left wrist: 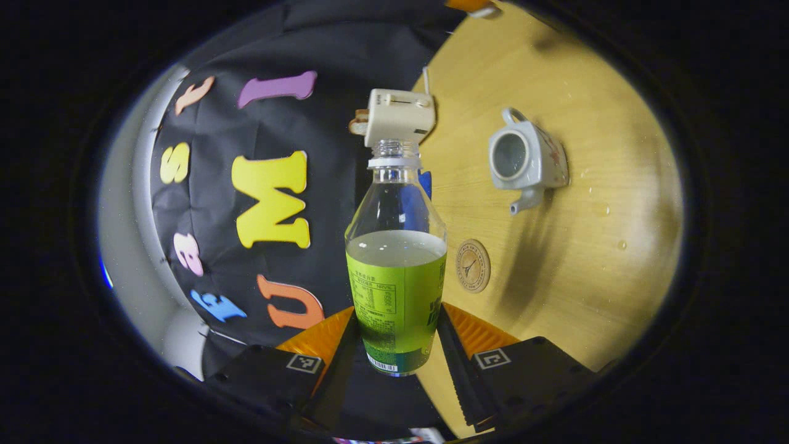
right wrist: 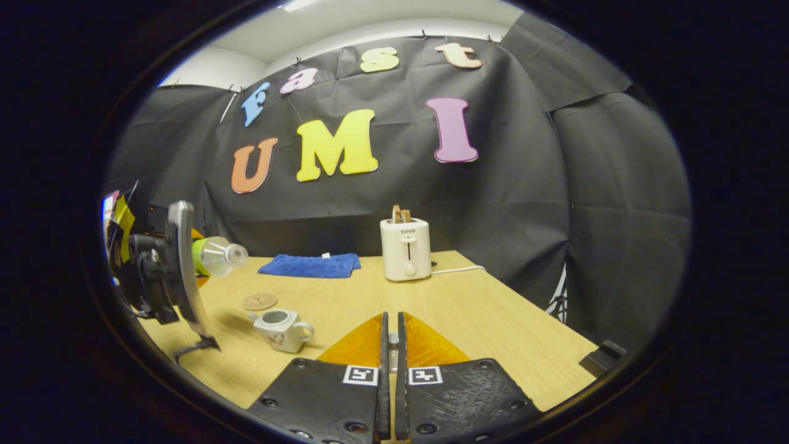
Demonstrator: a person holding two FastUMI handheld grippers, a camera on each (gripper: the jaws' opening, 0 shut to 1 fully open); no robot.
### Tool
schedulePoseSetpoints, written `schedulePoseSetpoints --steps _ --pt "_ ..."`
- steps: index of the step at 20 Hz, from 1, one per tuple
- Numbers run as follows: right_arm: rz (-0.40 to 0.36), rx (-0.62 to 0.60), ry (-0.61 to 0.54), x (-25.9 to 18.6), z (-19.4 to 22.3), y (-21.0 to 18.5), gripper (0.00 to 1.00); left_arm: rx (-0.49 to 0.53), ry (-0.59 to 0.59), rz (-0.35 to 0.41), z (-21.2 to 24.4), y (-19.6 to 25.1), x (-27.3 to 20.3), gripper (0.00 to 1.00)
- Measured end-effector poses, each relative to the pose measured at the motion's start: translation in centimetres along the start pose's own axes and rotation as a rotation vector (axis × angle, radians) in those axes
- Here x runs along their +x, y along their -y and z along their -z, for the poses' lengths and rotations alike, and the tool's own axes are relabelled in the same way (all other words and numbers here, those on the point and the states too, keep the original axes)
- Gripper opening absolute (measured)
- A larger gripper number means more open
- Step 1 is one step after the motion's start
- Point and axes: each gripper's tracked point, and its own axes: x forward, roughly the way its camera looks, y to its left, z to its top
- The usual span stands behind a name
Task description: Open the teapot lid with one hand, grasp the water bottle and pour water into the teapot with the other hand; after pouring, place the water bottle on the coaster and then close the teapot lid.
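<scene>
Clear plastic with a green label, the water bottle [left wrist: 396,271] sits clamped between the fingers of your left gripper [left wrist: 394,345], uncapped and about half full. In the right gripper view it lies tipped nearly sideways, its mouth pointing toward the table's middle and held above the wooden table [right wrist: 493,320], left of the teapot [right wrist: 280,328]. The teapot stands open, no lid on its rim. Your right gripper [right wrist: 389,345] has its fingers pressed together (I cannot tell whether the lid is pinched there).

You look to be between pouring and parking the bottle. If you mean to pour more, bring the neck right over the opening before tilting further; droplets [left wrist: 607,209] already dot the wood. If you are finished, right the bottle first, then lower it squarely onto the round coaster [left wrist: 473,266], which lies just beside the teapot.
</scene>
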Motion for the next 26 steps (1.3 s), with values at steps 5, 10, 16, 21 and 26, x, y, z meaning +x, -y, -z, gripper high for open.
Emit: schedulePoseSetpoints --steps 5,10,16,21,26 --pt "0.004 -0.007 0.017 -0.7 -1.0 -0.5 0.03 -0.441 0.038 -0.041 1.5 -0.4 -0.7 0.74" --pt "-0.003 -0.003 0.018 -0.8 -1.2 -1.3 0.03 -0.926 0.101 0.032 0.5 1.6 -1.8 0.75" --pt "-0.005 -0.002 0.018 -0.7 -1.2 -1.4 0.03 -1.204 0.155 0.100 -0.6 1.1 -0.2 0.75" --pt "0.012 0.003 0.013 -0.5 -0.9 -0.5 0.03 -1.306 0.190 0.116 -1.3 0.9 2.5 0.75" --pt "0.013 0.010 -0.002 0.1 -0.3 -0.4 0.03 -1.340 0.197 0.132 -0.8 1.2 6.1 0.75"
